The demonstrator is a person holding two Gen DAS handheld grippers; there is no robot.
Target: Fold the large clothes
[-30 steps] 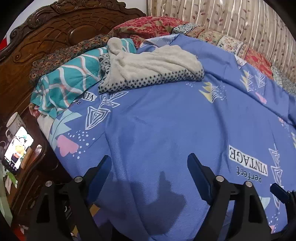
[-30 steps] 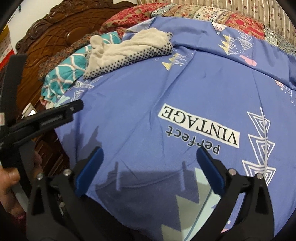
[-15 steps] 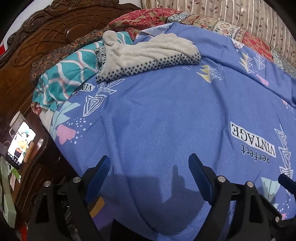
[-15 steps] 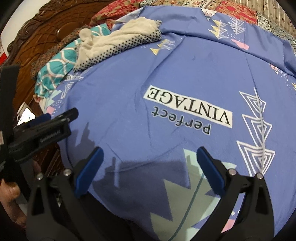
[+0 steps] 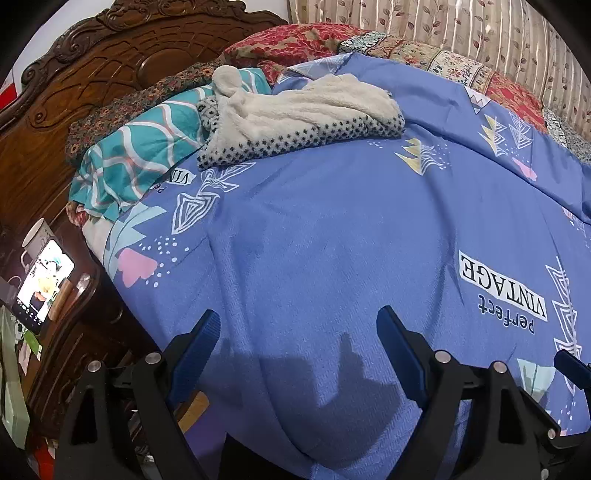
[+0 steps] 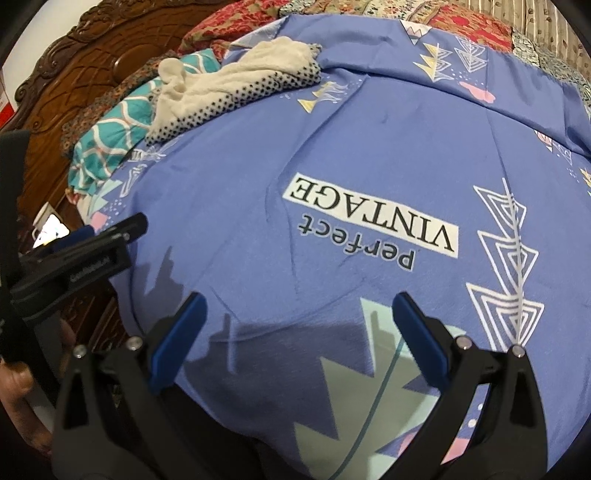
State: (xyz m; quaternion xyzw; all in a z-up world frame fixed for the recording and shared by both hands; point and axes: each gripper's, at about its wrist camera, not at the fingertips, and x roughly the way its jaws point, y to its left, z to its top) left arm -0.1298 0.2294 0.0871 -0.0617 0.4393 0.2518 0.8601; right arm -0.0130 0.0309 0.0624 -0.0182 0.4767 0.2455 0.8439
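A cream fleece garment with a black-dotted lining (image 5: 295, 118) lies crumpled at the head of the bed, on the blue printed sheet (image 5: 332, 229). It also shows in the right wrist view (image 6: 236, 85). My left gripper (image 5: 297, 332) is open and empty above the sheet's near edge, far from the garment. My right gripper (image 6: 295, 314) is open and empty above the sheet (image 6: 369, 147) near the "perfect VINTAGE" print. The left gripper also shows at the left of the right wrist view (image 6: 96, 243).
A teal patterned pillow (image 5: 133, 155) and floral pillows lie against the carved wooden headboard (image 5: 92, 74). A lit phone (image 5: 42, 280) and a white mug (image 5: 35, 232) stand on a bedside stand at the left. Curtains (image 5: 461, 33) hang behind the bed.
Both grippers have moved a little lower and closer over the sheet's near edge. Both stay open and empty. The garment has not moved.
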